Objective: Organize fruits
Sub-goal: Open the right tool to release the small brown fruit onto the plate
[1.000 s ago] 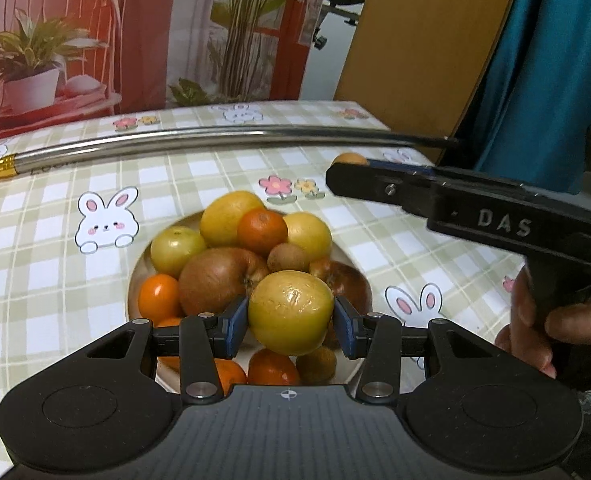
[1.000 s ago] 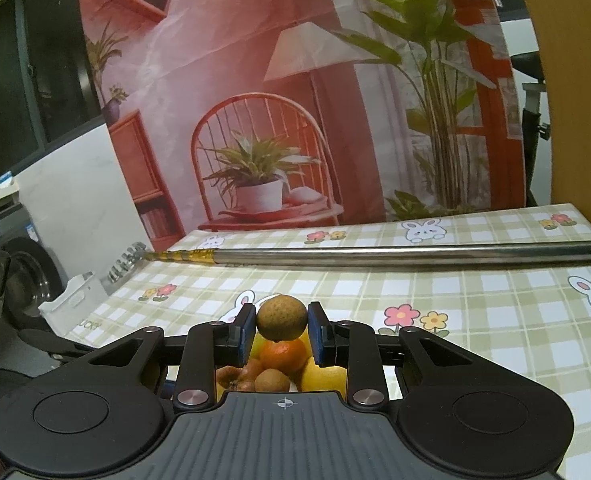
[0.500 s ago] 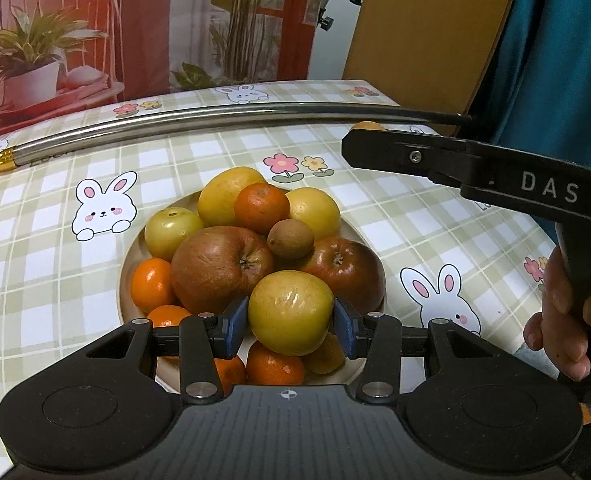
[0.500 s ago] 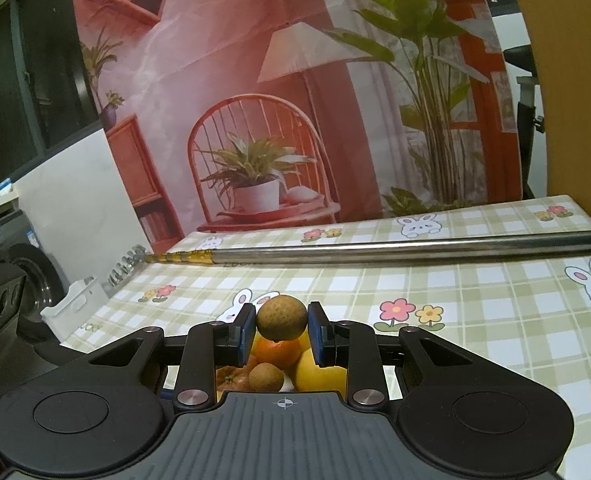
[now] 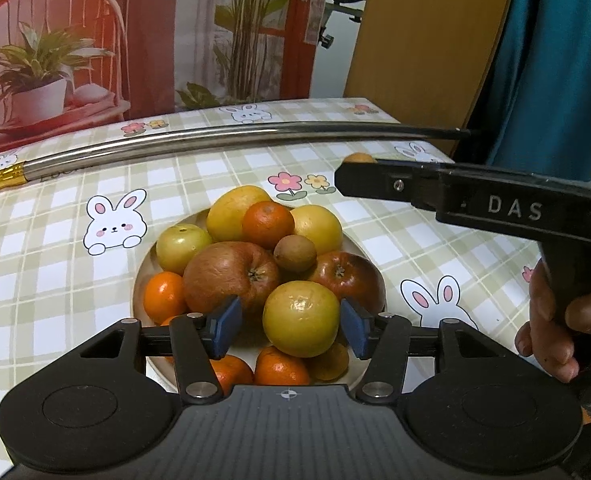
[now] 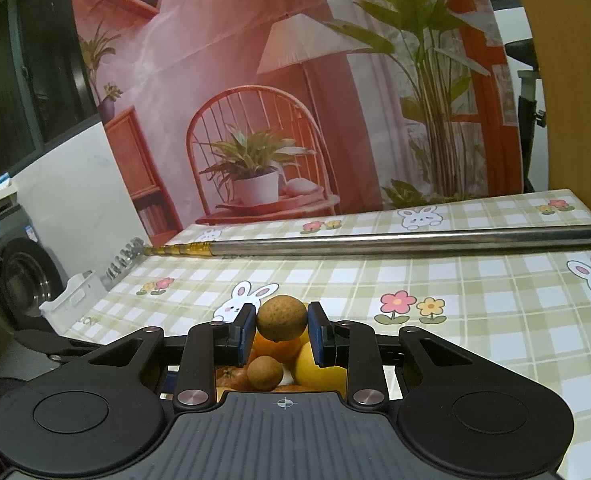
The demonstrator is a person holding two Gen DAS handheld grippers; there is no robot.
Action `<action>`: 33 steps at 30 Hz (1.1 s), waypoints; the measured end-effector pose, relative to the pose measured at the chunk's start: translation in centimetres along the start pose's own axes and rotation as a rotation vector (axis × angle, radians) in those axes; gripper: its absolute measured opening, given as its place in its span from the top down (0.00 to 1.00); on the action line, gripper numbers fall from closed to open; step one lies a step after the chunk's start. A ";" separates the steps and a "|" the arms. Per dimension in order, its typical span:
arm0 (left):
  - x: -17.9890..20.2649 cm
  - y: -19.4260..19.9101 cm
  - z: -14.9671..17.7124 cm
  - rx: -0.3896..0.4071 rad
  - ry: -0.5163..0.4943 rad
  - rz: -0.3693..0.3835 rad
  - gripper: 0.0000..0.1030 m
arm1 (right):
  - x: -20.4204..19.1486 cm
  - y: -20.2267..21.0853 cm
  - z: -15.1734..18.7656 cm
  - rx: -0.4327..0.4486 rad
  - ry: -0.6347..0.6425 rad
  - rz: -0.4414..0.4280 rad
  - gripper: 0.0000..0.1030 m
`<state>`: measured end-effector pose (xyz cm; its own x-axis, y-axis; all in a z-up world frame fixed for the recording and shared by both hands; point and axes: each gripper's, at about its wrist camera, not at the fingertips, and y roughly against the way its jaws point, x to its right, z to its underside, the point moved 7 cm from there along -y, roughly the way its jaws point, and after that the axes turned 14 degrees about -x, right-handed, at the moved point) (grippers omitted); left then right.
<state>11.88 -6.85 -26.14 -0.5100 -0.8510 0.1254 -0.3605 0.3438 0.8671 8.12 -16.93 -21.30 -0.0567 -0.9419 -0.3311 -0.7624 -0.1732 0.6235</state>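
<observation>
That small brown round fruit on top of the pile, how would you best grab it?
Grip the small brown round fruit across its widest middle, coming from above: it sits exposed on the pile, wedged among an orange tangerine and apples, leaving its lower sides blocked.

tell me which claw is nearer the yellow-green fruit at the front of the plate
Left. The left claw straddles the yellow-green fruit, pads open either side. The right claw hangs beyond the pile, gripping a small brown fruit.

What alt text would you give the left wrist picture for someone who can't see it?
An open left gripper frames a yellow-green fruit on a plate piled with apples and oranges. The right gripper, in a hand, reaches in above a bunny-print tablecloth.
</observation>
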 end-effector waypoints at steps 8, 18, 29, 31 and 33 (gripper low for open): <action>-1.8 2.4 -0.4 0.077 0.081 -0.023 0.44 | -0.3 -0.9 0.0 -0.027 0.018 -0.008 0.75; -7.0 5.3 -0.3 0.159 0.275 -0.131 0.24 | -3.0 -3.6 0.0 -0.121 0.119 -0.012 0.75; -10.0 5.9 0.4 0.174 0.371 -0.133 0.21 | -5.4 -4.9 1.4 -0.183 0.193 0.022 0.75; -10.0 5.9 0.4 0.176 0.369 -0.130 0.21 | -5.4 -5.0 1.3 -0.185 0.195 0.029 0.75; -10.1 5.9 0.7 0.178 0.368 -0.127 0.21 | -5.5 -5.2 1.2 -0.187 0.199 0.037 0.75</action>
<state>14.37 4.03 -22.61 -0.1518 -0.9647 0.2151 -0.5481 0.2632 0.7939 11.58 -10.52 -23.56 0.0595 -0.9834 -0.1712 -0.6290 -0.1701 0.7586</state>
